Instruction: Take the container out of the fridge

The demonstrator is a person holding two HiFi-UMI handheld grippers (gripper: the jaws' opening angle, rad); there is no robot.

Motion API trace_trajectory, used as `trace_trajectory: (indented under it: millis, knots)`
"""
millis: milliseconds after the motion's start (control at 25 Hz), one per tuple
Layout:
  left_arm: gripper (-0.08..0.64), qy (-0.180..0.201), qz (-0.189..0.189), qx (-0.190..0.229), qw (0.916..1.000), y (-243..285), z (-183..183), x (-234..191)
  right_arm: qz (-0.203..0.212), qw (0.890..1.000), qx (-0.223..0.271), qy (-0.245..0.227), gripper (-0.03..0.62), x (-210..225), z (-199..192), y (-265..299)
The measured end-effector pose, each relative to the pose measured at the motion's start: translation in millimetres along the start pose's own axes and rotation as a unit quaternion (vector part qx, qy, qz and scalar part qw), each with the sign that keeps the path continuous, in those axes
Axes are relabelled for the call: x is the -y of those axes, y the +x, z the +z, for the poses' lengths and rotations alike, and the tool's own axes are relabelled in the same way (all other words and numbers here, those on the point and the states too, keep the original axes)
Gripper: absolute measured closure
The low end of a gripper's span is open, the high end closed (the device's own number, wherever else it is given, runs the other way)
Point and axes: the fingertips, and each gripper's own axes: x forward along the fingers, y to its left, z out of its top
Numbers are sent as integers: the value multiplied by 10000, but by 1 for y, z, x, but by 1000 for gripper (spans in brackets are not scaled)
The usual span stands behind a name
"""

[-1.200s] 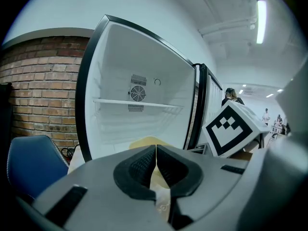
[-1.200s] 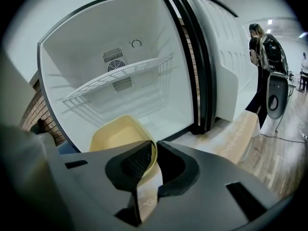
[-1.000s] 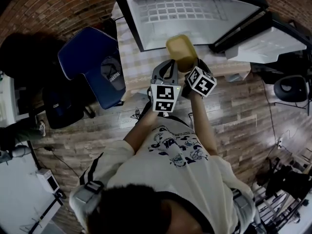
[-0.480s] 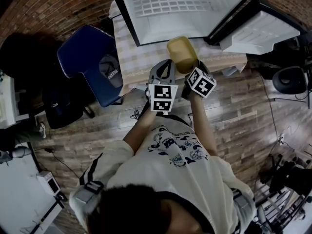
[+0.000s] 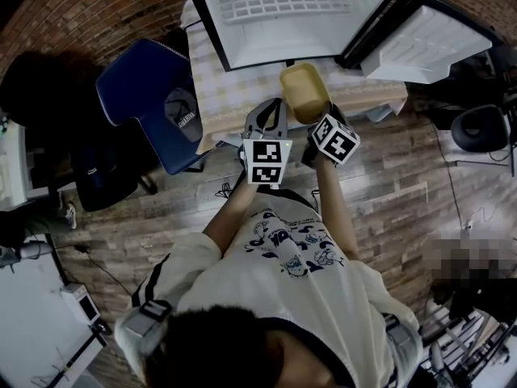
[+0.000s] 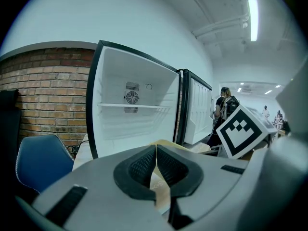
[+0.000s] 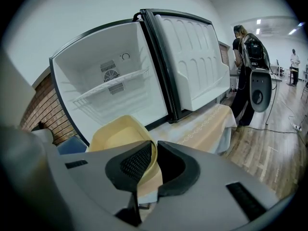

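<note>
Blue chair (image 5: pixel 133 83), cap (image 5: pixel 182 120) on seat; cloth-covered table (image 5: pixel 222 95) adjacent; brick wall (image 6: pixel 41 88); wood floor (image 5: pixel 404 188).

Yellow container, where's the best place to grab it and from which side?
Grip the container by its near wall at the rim, one jaw inside, one outside, coming from the person's side. It is an open tub with thin walls, and the right gripper pinches it that way.

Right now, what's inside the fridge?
The fridge shows a wire shelf and a fan vent, no food. The container and right gripper hide its bottom.
</note>
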Motion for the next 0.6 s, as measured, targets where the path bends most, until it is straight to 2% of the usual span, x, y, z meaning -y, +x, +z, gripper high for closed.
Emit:
trace_trajectory:
  millis: [600]
  knots:
    - [540,23,27,34,10000,-11,-1,8,-13,10000,80,-28,534,11,-4,-16]
